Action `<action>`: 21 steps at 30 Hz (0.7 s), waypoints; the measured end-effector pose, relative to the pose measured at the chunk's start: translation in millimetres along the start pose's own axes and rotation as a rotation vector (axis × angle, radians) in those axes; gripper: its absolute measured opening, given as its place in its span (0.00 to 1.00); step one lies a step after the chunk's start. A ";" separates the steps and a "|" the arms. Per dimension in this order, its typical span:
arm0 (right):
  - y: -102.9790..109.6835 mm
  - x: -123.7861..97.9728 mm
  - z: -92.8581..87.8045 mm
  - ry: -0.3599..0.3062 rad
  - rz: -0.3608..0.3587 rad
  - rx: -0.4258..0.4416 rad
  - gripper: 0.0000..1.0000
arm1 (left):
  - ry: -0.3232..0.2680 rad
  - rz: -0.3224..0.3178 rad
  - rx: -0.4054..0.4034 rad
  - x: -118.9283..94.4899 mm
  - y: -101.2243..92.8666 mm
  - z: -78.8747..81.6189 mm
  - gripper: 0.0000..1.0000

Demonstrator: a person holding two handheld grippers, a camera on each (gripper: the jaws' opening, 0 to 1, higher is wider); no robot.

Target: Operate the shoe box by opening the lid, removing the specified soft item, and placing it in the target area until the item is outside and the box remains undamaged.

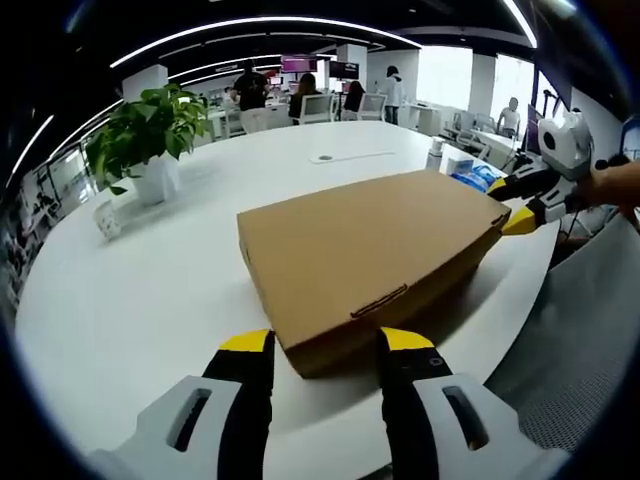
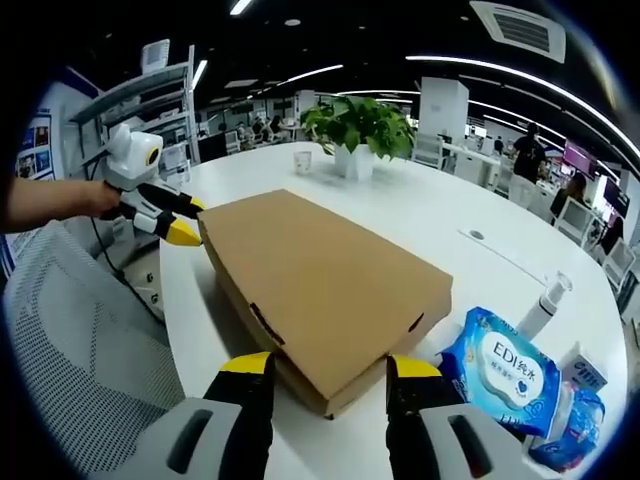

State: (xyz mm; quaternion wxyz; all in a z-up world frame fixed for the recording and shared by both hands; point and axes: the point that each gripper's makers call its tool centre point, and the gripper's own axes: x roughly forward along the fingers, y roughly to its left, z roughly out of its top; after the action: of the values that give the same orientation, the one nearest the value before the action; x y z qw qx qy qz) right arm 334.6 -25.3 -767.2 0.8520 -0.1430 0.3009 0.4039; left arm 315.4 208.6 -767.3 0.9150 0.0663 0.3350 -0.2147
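With the shoe box lying shut at the frame's centre on the white table, keep your left claw and right claw wide, straddling opposite ends, and lift the lid evenly.

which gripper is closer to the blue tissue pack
Right. The blue tissue pack lies on the table just beside the right gripper, at the shoe box end it straddles. The left gripper straddles the opposite end, the whole box between it and the pack.
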 end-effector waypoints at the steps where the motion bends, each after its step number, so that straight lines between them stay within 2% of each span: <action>1: 0.1 -0.1 -0.1 -0.001 -0.001 0.000 0.42 | 0.000 0.001 0.002 0.2 0.3 0.1 0.41; 14: -0.2 4.8 -5.9 0.009 0.000 0.027 0.42 | 0.006 -0.003 -0.011 4.7 1.2 -1.8 0.41; 21: 0.1 8.1 -9.3 0.021 -0.006 0.011 0.42 | 0.014 -0.005 -0.029 8.6 1.6 -5.4 0.41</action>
State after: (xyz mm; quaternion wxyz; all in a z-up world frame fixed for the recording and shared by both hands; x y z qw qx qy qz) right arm 334.8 -24.9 -779.5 0.8507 -0.1433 0.3116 0.3983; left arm 318.8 208.5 -777.0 0.9130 0.0536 0.3446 -0.2117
